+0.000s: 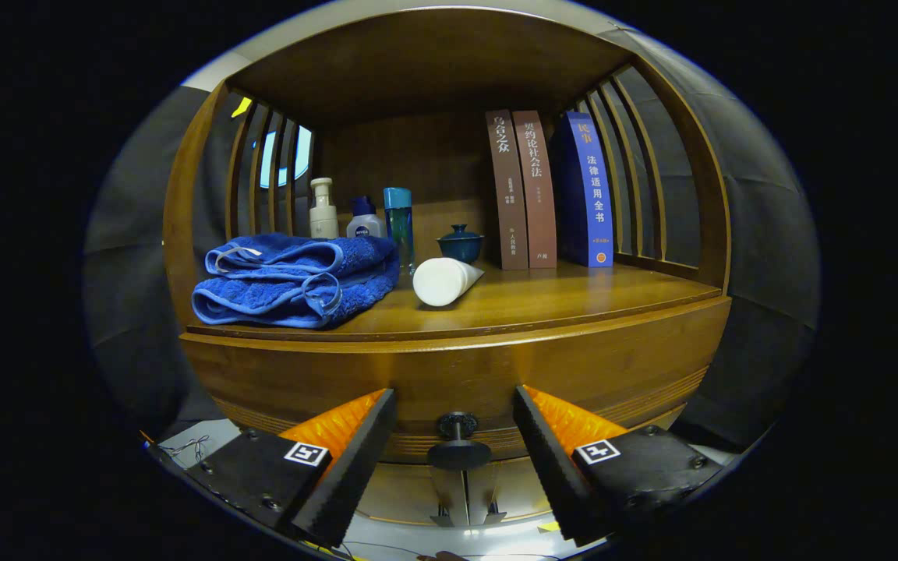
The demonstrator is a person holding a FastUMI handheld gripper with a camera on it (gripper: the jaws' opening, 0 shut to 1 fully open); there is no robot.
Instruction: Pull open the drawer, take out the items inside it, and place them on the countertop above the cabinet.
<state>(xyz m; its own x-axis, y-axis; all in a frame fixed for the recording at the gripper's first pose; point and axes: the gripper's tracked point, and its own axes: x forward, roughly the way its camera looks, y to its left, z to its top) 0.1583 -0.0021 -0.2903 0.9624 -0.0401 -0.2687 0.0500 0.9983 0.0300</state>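
Tongs (455,452) stand wide apart, gripping nothing, with the drawer's round knob (458,441) sitting in the gap between the two fingers and touched by neither. The drawer (449,374) looks closed, its curved wooden front flush under the countertop (542,300), so whatever it holds cannot be seen.

On the countertop a folded blue towel (293,280) and a white tube (445,280) lie near the front edge, the tube on its side just beside the towel. That fits two readings: these may be things lifted out of the drawer with the drawer shut again, or they may simply belong on the shelf while the drawer's contents wait inside. The view does not settle which.

If the knob is to be taken, the fingers would do well to close squarely on its narrow stem behind the round head, so the head cannot slip forward out of the grip, and the pull should run straight out along the drawer's travel rather than up or sideways.

Further back stand a pump bottle (323,209), a small white bottle (364,220), a tall teal bottle (398,222), a lidded blue cup (461,243), two brown books (521,191) and a blue book (589,191). The front stretch of countertop ahead of the books is bare wood; the towel crowds the other end, and the tube could roll if nudged.
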